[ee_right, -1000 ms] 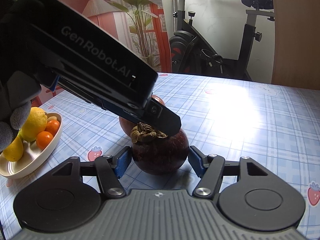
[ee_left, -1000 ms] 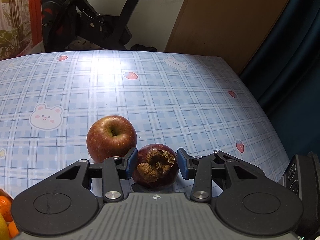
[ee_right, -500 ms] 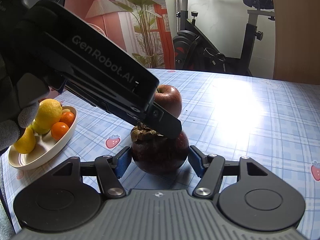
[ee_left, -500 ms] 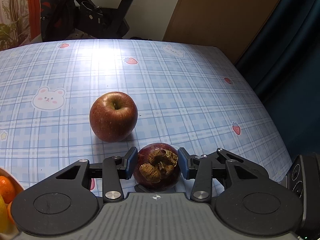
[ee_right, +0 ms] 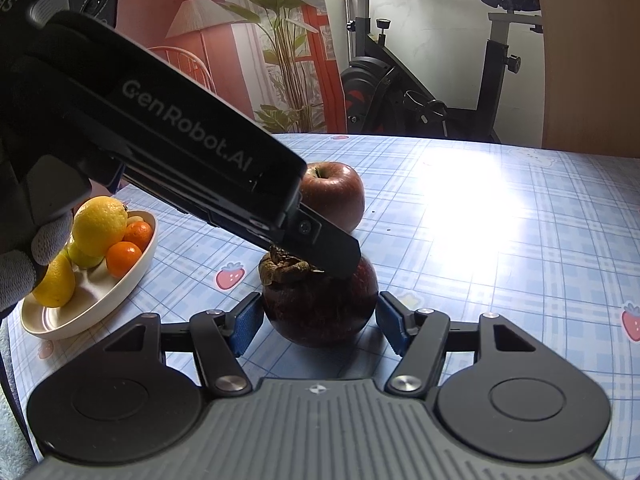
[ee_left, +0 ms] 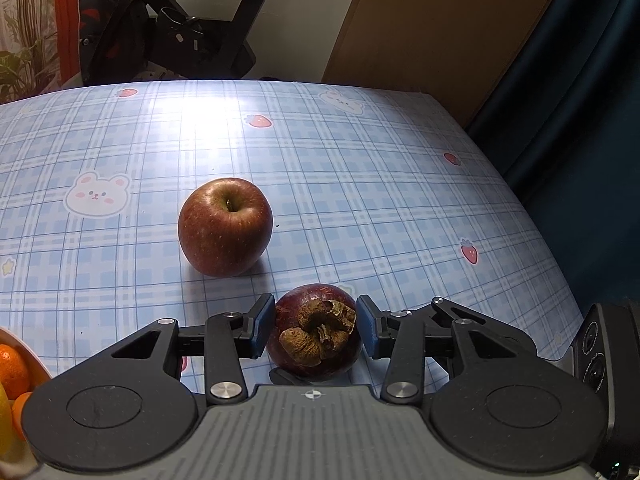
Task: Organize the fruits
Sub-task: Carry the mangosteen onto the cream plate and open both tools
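Note:
A dark purple mangosteen (ee_left: 320, 356) with a dried brown calyx sits between my left gripper's (ee_left: 315, 320) blue pads, which touch both its sides. In the right wrist view the same mangosteen (ee_right: 320, 316) rests on the checked tablecloth inside my right gripper (ee_right: 318, 312), whose pads stand a small gap off each side. The left gripper's finger (ee_right: 332, 252) reaches down across the fruit's top from the upper left. A red apple (ee_left: 225, 227) stands just beyond, apart from the mangosteen. A white oval bowl (ee_right: 100, 312) at the left holds lemons and oranges.
A gloved hand (ee_right: 24, 272) holds the left gripper. The right gripper's body (ee_left: 608, 360) shows at the left wrist view's right edge. The table's right edge (ee_left: 540, 216) drops to a dark curtain. An exercise bike (ee_right: 420, 80) and a plant stand behind the table.
Both grippers and the mangosteen have drawn back from the apple, which first touched the fruit and now stands apart. More of the fruit bowl shows at the left.

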Motion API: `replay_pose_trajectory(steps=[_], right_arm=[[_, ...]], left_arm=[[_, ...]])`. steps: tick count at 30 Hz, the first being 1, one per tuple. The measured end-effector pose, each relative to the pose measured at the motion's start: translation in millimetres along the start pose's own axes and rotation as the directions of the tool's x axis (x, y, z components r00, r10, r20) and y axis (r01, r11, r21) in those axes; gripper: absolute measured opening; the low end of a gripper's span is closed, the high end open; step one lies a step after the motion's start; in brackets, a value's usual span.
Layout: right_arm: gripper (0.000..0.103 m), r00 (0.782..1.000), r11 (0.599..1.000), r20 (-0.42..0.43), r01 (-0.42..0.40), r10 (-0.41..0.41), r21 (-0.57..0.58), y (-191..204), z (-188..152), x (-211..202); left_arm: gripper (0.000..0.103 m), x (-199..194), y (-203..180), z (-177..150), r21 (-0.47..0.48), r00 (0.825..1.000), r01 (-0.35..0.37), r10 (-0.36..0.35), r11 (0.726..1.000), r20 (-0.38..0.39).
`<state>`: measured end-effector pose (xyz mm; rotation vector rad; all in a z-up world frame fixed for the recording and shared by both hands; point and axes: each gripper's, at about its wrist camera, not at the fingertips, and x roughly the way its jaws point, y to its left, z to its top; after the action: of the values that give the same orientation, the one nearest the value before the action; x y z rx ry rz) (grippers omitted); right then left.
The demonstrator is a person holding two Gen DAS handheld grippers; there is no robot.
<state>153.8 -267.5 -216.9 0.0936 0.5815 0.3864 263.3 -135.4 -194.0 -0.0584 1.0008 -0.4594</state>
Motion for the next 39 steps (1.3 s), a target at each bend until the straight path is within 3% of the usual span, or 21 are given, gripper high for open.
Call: replay_pose_trajectory(steps=[7,13,25,33,39], right_arm=[[0.064,0.999,0.999,0.003,-0.050,0.050,0.022,11,-3,-6],[0.064,0.994,0.993,0.010,-0.111,0.110,0.038,44,-3,-9],[0.064,0.969,0.968,-0.029,-0.247,0.246,-0.030,125,17,-3],[0.064,0.964,0.954,-0.095,-0.260,0.248,-0.146,160,13,22],[0.064,0.963,0.948,-0.134,-0.258,0.235,-0.188,169,14,45]], left_arm=[[0.047,-16,5,-8,0.011,1.000,-0.006,0.006,1.000,-0.030],[0.046,-49,17,-23,0.049,0.997,-0.057,0.060,0.997,-0.054],[0.046,-130,73,-51,-0.041,0.991,-0.127,0.126,0.991,-0.035],[0.046,-135,110,-72,-0.138,0.991,-0.136,0.135,0.981,-0.016],[0.046,-126,125,-73,-0.160,0.988,-0.151,0.152,0.976,-0.007]])
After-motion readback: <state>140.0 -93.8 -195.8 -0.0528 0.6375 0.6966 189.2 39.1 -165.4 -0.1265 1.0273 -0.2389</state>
